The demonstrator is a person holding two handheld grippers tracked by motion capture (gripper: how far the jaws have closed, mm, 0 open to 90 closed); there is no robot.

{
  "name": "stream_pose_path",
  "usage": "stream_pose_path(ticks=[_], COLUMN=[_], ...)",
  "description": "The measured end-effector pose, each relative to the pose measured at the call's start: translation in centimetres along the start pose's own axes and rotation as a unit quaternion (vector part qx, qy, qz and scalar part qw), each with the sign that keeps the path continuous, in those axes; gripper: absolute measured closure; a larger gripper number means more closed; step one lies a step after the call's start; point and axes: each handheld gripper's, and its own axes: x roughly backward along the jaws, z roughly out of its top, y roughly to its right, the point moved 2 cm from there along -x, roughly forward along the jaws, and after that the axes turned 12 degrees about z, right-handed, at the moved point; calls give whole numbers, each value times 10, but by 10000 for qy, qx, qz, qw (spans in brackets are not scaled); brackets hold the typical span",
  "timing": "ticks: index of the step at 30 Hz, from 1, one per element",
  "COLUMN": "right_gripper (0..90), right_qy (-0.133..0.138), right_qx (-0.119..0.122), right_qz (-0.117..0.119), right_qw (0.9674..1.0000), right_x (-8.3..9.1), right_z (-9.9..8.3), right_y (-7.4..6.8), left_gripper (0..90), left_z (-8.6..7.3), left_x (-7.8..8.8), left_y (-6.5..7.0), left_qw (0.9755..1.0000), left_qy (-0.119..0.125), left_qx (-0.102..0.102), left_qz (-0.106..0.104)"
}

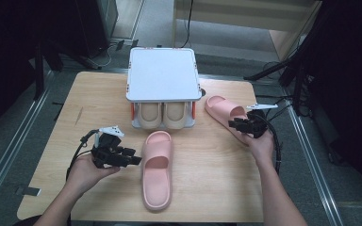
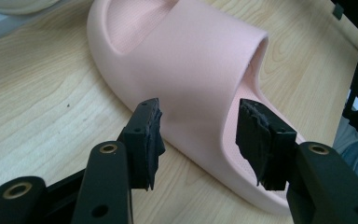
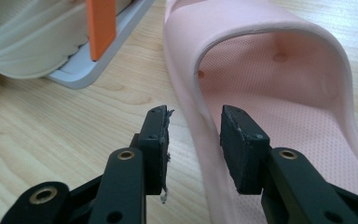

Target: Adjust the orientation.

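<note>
Two pink slippers on a wooden table [image 1: 217, 188], placed relative to the white shoe rack [image 1: 163, 75]. Near slipper [image 1: 157, 169] just in front of the rack; left gripper [image 1: 134, 157] at its left edge, jaws apart, strap between them, untouched. Far slipper [image 1: 224, 110] right of the rack; right gripper [image 1: 233, 125] jaws apart, straddling its side wall, unclamped.

Lab — camera stands [image 1: 283, 70], floor cables [image 1: 101, 59]
</note>
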Motion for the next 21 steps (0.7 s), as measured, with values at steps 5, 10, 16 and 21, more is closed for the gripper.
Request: stream_pose_path(ticks=[5,10,16,21], right_gripper=[632,639,726,771], right_qy=[-21,-60,-164,-210], right_qx=[-15,-41,-76,-99], right_qz=[-25,-44,-107,-99], right_qw=[10000,10000,9998,9997], right_x=[-9,-18,-27,-27], right_z=[5,9,9,12], right_y=[3,5,7,6], left_gripper=[500,500,501,501], left_z=[-7,-13,-17,-18], left_x=[7,11,13,14], left_y=[-1,-3,-5,-6], left_qw=[9999,9997,9994,9992], left_qy=[30,40,60,51], left_qx=[104,165,255,297], left_qz=[98,177,233,266])
